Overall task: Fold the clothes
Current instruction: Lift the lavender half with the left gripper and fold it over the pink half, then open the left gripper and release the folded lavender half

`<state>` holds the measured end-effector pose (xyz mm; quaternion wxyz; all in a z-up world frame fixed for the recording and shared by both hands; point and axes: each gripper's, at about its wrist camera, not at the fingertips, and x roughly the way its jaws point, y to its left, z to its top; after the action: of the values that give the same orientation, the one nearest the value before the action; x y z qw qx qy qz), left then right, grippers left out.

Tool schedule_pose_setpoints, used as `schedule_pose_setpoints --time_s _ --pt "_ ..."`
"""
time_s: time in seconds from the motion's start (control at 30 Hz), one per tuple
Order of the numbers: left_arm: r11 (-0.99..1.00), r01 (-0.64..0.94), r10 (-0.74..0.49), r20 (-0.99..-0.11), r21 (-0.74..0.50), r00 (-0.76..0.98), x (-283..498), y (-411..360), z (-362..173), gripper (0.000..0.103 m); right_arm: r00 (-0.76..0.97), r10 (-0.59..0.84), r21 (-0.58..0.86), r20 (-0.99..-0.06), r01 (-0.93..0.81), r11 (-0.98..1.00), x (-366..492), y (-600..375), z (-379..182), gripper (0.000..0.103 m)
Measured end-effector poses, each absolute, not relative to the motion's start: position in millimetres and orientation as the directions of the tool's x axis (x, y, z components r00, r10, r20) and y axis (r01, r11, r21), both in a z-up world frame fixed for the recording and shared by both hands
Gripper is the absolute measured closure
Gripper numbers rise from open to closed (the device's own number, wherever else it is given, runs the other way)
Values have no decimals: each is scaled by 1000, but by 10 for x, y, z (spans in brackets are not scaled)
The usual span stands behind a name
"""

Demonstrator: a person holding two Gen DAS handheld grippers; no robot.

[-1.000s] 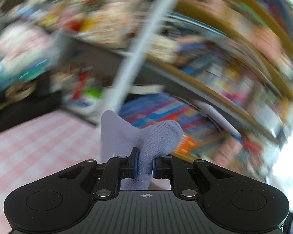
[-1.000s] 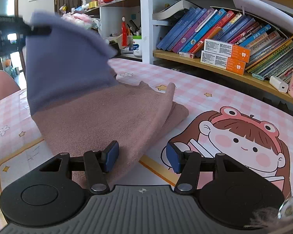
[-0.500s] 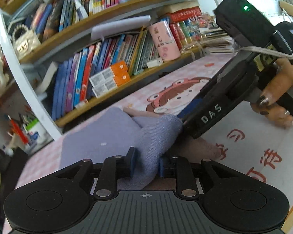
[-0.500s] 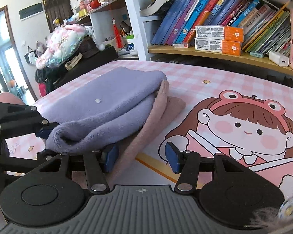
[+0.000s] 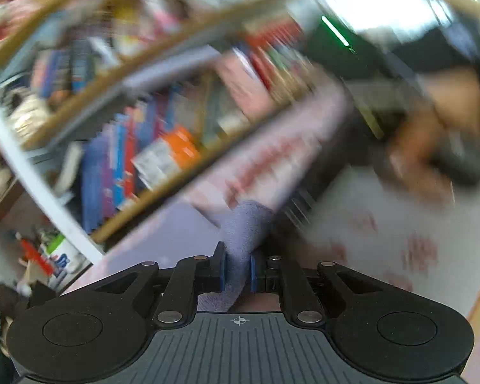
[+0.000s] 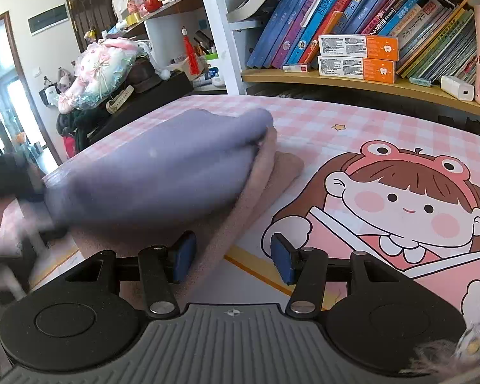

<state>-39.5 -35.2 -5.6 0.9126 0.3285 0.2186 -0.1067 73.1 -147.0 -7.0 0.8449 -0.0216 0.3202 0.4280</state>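
Left wrist view, heavy blur: left claw (image 5: 236, 270) closing, narrow, blue pads pinching a bunched fold of the lavender garment (image 5: 244, 230). Blurred bookshelf (image 5: 163, 147) behind, a person's hand (image 5: 432, 147) on the other gripper at right.

Right wrist view: right claw (image 6: 233, 257) about half open, gripping nothing; its left pad sits against the pink garment (image 6: 214, 243). Lavender garment (image 6: 163, 172) lies folded over the pink one on the checked tabletop (image 6: 329, 121), beside the cartoon girl print (image 6: 400, 198).

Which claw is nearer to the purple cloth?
Left. The left claw is closing with a bunch of the purple cloth between its pads. The right claw stands open beside it, over the pink cloth.
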Motion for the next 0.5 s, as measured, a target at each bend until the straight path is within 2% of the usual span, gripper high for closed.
schedule_pose_setpoints --time_s 0.2,0.43,0.5 --pt "761 347 -43 -491 549 870 -348 -366 -124 88 429 710 246 -559 -732 636 736 -1482 -70 54" --pt "763 346 -43 -491 546 870 -390 -362 -84 85 446 707 256 -550 -715 650 753 -1481 -83 48" --pt "763 346 -45 -488 546 871 -406 -358 -74 80 453 707 271 -543 -703 658 768 -1480 -89 48"
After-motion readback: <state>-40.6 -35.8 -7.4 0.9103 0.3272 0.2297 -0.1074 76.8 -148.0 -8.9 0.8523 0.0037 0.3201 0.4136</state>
